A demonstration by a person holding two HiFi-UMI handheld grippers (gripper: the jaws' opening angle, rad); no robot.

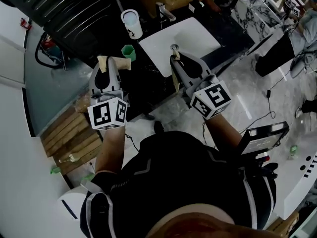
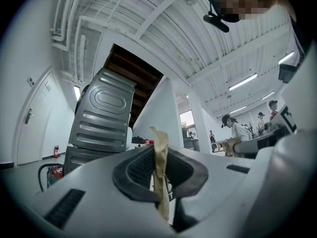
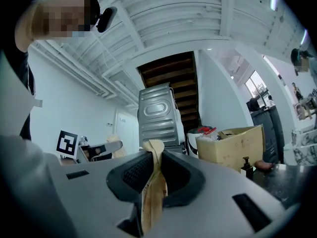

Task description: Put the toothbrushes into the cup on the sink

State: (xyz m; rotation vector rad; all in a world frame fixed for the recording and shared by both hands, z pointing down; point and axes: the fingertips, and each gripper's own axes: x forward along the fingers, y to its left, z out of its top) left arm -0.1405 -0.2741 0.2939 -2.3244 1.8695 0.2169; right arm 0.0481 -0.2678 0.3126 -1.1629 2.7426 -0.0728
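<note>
**Toothbrushes pinched in both claws, near the sink**

My left claw [image 1: 107, 65] is pressed onto a tan toothbrush [image 2: 159, 142]. The dark ribbed pads clamp it from both sides, and its end sticks up past the fingertips. My right claw [image 1: 176, 61] grips a second tan toothbrush [image 3: 154, 185] the same way, with the tip poking out above the pads and the rest running down between the jaws. Both claws tilt upward, so their own views take in the ceiling.

From my head view, the white sink [image 1: 195, 33] sits in a dark surface [image 1: 148, 78] with the faucet [image 1: 165, 11] at its far edge. The right claw is over the sink's near corner. A white cup [image 1: 132, 24] stands on the surface just left of the faucet, well apart from both claws. A small green cup [image 1: 129, 52] stands nearer, just beside the left claw's tip. Neither toothbrush touches either cup.
</note>
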